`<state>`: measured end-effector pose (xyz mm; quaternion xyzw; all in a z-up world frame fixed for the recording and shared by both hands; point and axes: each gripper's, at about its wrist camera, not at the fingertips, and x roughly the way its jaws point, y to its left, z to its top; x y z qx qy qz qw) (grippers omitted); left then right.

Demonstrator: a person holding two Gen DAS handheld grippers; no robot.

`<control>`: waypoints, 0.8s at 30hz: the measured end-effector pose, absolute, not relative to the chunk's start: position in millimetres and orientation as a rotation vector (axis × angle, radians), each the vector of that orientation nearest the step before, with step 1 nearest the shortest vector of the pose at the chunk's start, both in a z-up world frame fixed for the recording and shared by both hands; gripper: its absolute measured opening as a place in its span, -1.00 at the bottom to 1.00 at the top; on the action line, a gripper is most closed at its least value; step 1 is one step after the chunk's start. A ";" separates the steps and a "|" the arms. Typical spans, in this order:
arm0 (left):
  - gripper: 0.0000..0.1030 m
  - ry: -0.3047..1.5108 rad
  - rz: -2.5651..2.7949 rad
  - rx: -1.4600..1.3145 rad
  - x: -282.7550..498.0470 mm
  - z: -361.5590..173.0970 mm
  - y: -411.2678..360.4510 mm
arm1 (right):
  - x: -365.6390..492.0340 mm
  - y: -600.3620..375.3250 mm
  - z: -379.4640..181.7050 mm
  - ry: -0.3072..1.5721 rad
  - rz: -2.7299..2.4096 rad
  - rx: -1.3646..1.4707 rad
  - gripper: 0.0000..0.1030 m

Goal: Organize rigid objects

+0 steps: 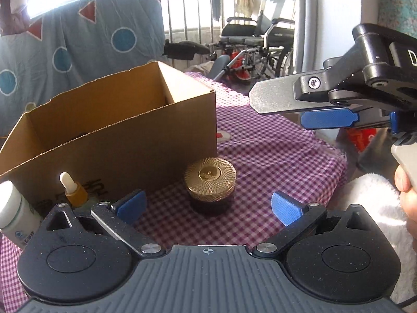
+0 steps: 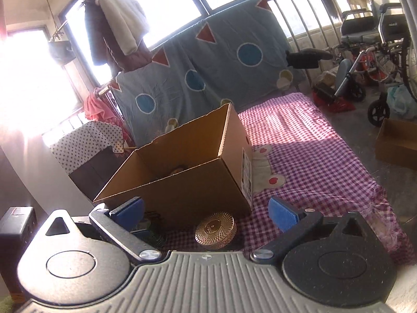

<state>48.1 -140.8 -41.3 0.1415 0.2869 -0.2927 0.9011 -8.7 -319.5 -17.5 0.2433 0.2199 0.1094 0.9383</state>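
A dark jar with a patterned gold lid (image 1: 210, 182) stands on the purple checked cloth (image 1: 273, 161), just in front of the open cardboard box (image 1: 125, 130). My left gripper (image 1: 208, 206) is open, low over the cloth, with the jar between and slightly beyond its blue pads. In the right wrist view the same jar (image 2: 215, 230) sits below the box (image 2: 187, 172), and my right gripper (image 2: 206, 212) is open above it. That right gripper (image 1: 294, 104) also shows in the left wrist view, hovering high at the right, empty. Something small lies inside the box, mostly hidden.
An amber dropper bottle (image 1: 73, 190) and a white bottle (image 1: 15, 211) stand left of the jar against the box. A white towel (image 1: 375, 203) and a hand are at the right. A wheelchair (image 2: 375, 41) and another cardboard box (image 2: 396, 140) are beyond the cloth.
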 end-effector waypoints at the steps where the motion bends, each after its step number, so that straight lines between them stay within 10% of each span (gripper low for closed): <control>1: 0.99 0.584 -0.605 0.316 48.6 -45.0 -145.0 | -4.7 -320.2 -20.6 0.456 0.229 0.512 1.00; 24: 0.54 0.641 -0.605 0.339 75.8 -71.5 -176.6 | 55.3 -336.5 -92.9 0.676 0.278 0.782 0.09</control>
